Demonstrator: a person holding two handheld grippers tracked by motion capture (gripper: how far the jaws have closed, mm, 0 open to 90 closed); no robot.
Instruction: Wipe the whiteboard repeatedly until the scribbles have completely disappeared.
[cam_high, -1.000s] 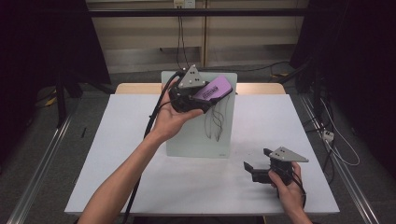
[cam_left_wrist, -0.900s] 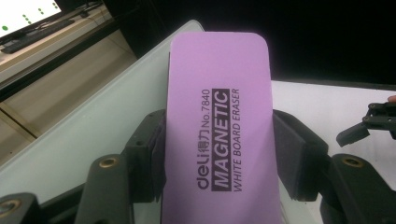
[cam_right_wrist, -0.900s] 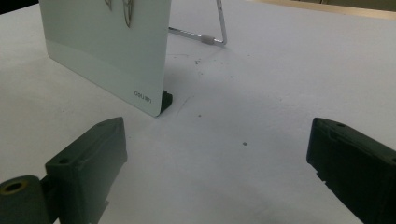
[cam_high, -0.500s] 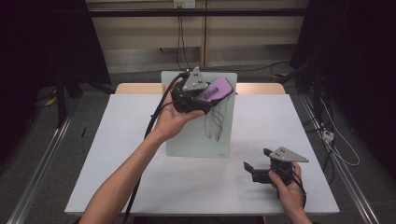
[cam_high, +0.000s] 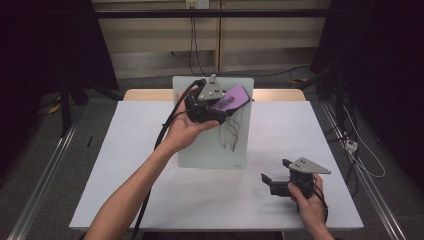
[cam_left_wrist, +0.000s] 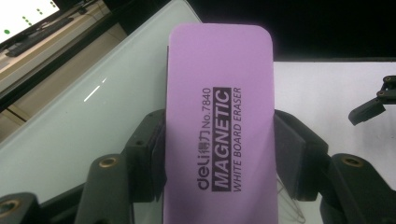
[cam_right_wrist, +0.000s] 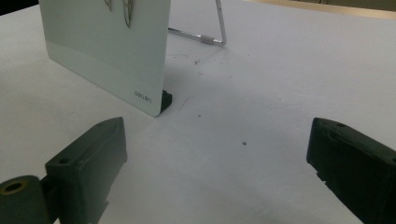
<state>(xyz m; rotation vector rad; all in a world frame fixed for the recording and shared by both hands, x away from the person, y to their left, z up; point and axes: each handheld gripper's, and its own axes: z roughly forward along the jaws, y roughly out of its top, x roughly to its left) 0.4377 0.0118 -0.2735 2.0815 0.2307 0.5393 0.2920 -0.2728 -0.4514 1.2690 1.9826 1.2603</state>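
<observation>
Purple eraser (cam_left_wrist: 219, 135) sits clamped in the left tool (cam_high: 212, 107) against the whiteboard (cam_high: 215, 150); right tool (cam_high: 277, 180) rests wide open, empty.

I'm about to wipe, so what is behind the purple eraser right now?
Behind the purple eraser, clamped in the left hand-held gripper, stands the glass whiteboard. Black scribbles show below it; any marks under the eraser are covered.

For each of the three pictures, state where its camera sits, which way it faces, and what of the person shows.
High view: above the table's near side, facing forward and down; forearms and the left gripper.
Left gripper view: on that gripper, along its jaws clamping the purple rectangular whiteboard eraser.
Right gripper view: on the right gripper, facing the open jaws and white table.
Shared: the standing pale glass board.
</observation>
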